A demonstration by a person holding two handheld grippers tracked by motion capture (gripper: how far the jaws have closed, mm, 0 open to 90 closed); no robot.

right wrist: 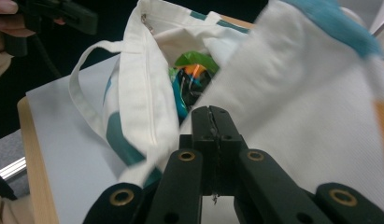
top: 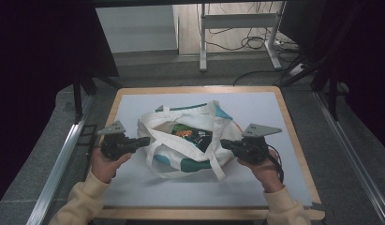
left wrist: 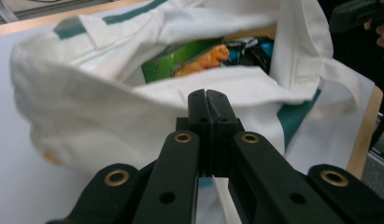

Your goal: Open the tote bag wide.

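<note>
We hold a white cloth bag (top: 188,140) open at the middle of the worktop (top: 255,187), the left gripper (top: 144,141) and right gripper (top: 226,143) at opposite sides, each with jaws pressed together, apparently pinching the fabric rim. This seems meant to expose the colourful packets (top: 192,135) inside.

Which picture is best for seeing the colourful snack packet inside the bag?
The left gripper view: the snack packet shows large, green and orange, through the white bag's opening. The high view shows it small and dark; the right gripper view shows just a sliver between cloth folds.
</note>
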